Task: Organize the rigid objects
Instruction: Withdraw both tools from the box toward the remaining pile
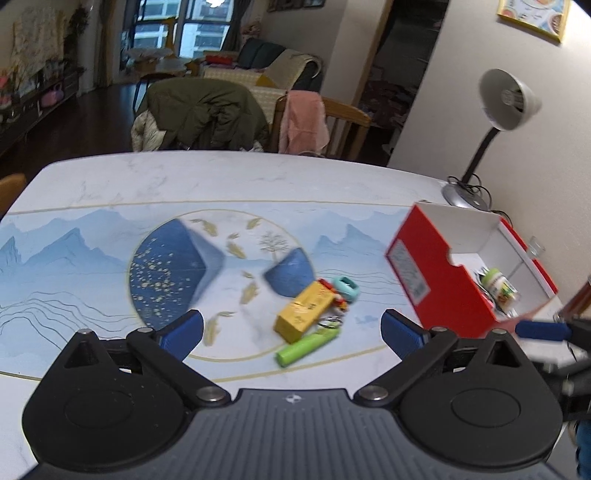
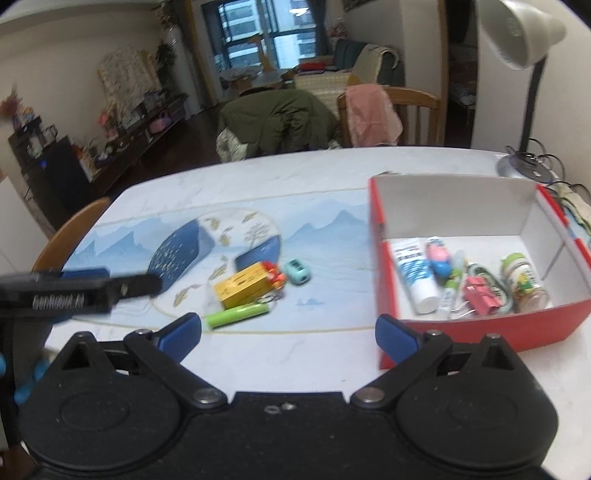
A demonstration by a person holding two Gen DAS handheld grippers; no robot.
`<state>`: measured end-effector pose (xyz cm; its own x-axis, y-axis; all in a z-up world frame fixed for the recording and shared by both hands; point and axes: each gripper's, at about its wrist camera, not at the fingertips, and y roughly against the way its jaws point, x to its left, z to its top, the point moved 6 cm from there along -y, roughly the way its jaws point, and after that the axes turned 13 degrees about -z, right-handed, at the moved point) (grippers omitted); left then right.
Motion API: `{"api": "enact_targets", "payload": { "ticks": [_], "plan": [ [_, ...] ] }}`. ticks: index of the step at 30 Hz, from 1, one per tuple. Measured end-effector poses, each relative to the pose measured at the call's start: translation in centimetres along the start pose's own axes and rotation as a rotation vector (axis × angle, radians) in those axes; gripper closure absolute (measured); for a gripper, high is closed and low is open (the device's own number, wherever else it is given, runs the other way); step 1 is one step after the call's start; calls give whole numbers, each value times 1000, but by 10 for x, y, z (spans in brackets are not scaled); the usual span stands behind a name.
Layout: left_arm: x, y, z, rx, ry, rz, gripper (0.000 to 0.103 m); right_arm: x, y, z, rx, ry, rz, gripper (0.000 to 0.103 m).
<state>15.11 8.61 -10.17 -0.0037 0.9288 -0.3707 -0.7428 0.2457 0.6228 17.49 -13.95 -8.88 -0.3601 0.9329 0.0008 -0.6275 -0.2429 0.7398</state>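
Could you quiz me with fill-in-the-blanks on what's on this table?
1. The box holding sorted items is ____ outside.
2. The cylinder lying nearest the grippers is ____.
3. Both the left gripper and right gripper have their jaws ____.
4. The yellow block lies ____ the box.

Answers: red; green; open; outside

We see soft, even indoor light with faint shadows and dim daylight in the far window [image 1: 173, 26]. Fisheye bending curves the table [image 2: 332, 177] edge, and motion blur, perhaps from movement, smears both views.
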Motion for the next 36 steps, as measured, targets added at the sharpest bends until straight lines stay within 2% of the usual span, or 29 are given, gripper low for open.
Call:
{"api": "enact_targets", "payload": {
  "ticks": [8,13,16,30,36],
  "plan": [
    [23,-21,12,21,-9,-13,0,41,-21,-7,7,91,35,3],
    [27,-44,8,88,-10,-60,0,60,-41,-11,17,135,65,3],
    [28,-59,4,122,-38,-54,0,69,-56,-15,32,166,81,4],
    [32,-115,0,233,-110,-100,0,90,-109,-23,59,291,123,6],
    [31,-133,2,253,-135,-105,0,87,-130,-23,75,278,120,6]
  ]
}}
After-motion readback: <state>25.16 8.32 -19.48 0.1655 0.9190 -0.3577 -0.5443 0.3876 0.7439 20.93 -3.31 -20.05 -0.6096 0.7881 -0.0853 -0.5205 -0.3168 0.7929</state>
